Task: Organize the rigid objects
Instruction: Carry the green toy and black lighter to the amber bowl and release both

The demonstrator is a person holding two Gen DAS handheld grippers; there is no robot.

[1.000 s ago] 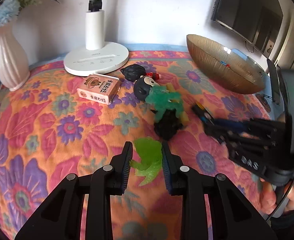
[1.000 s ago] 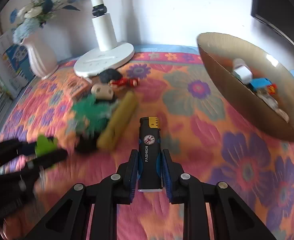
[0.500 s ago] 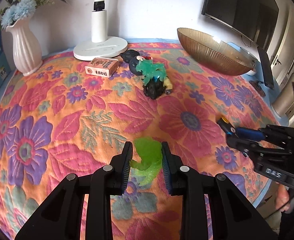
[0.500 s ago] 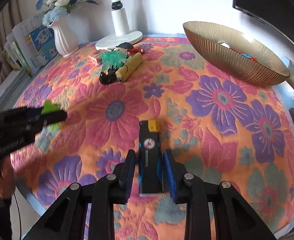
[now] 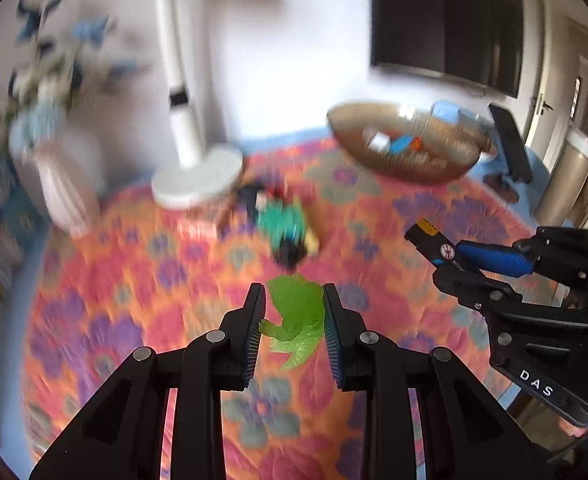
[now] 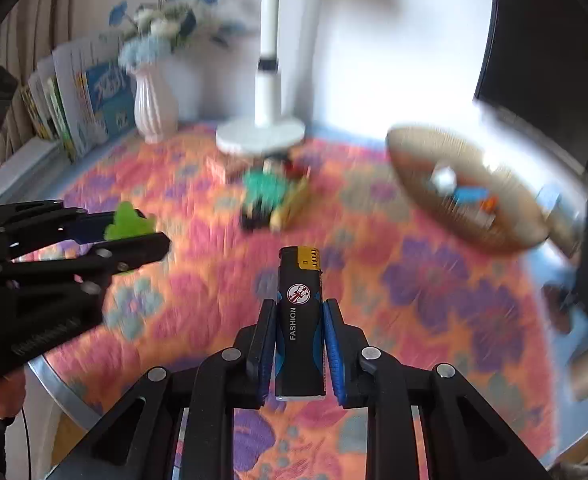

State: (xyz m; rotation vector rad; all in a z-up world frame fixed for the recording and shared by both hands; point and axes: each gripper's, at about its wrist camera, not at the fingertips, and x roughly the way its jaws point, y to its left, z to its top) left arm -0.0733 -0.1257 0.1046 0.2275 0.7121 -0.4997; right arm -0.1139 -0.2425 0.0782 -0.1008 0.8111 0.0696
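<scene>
Between the pads of the right gripper (image 6: 298,344) a black and blue lighter (image 6: 300,320) is sitting upright, pinched on both sides, with "FASHION" reading up its body under a round red and white emblem whose design is too small to make out. Left of the lighter, the left gripper (image 5: 292,332) is squeezing a green toy dinosaur (image 5: 296,320) above the flowered cloth (image 5: 141,312). On that gripper's view the other tool is showing "DAS" in white letters, cut off by the frame edge. Beyond the lighter, a pile of toys (image 6: 271,198) is blurring into teal, black and yellow shapes that cannot be told apart. Right of the lighter, a gold bowl (image 6: 466,188) is holding small blurred pieces. Far left of the lighter, a vase (image 6: 153,108) is standing by books whose printing is unreadable.
</scene>
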